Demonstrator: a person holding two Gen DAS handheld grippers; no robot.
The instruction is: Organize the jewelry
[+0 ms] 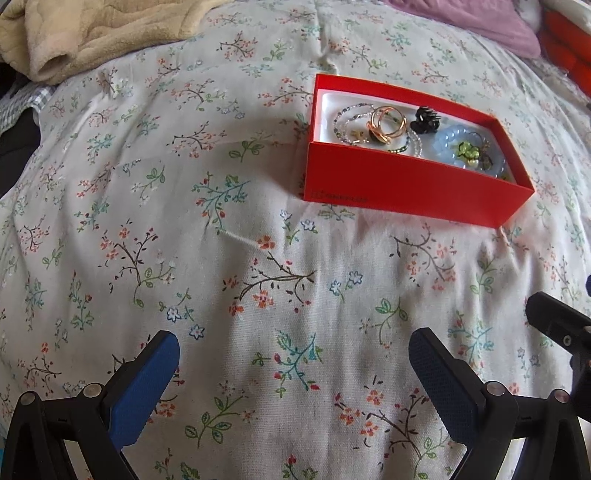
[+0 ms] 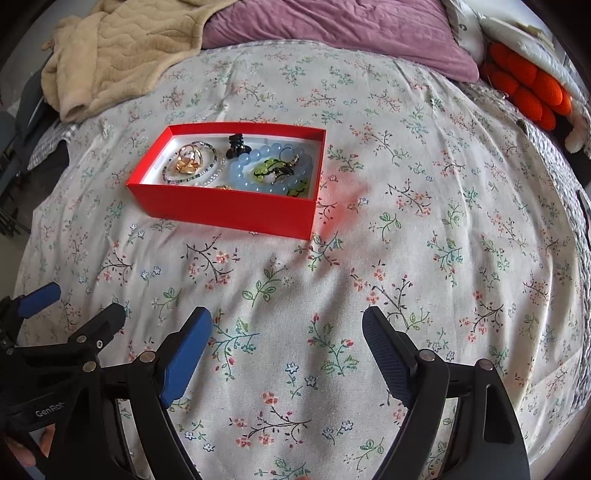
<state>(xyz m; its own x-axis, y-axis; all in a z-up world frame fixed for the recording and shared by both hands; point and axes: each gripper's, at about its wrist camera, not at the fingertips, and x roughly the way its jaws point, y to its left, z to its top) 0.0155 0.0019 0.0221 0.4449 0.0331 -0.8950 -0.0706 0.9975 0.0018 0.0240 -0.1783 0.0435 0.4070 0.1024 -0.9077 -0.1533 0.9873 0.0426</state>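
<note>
An open red box [image 1: 406, 181] [image 2: 229, 206] sits on the floral bedsheet [image 1: 258, 240]. Inside it lie gold rings [image 1: 384, 127] [image 2: 188, 162], thin beaded bracelets [image 2: 212, 157], a black claw clip [image 1: 424, 120] [image 2: 236, 146], and a pale blue bead bracelet [image 1: 454, 142] [image 2: 243, 166] around a green piece [image 2: 266, 170]. My left gripper [image 1: 293, 338] hovers over bare sheet nearer than the box, open, with nothing between its blue pads. My right gripper [image 2: 286, 316] is likewise open and empty, with the box ahead and to its left. The two grippers are side by side.
A beige blanket [image 2: 122, 48] is bunched at the far left of the bed and a purple pillow [image 2: 332, 26] lies at the head. An orange and white plush item [image 2: 528, 88] rests at the far right. The bed edge drops off on the left.
</note>
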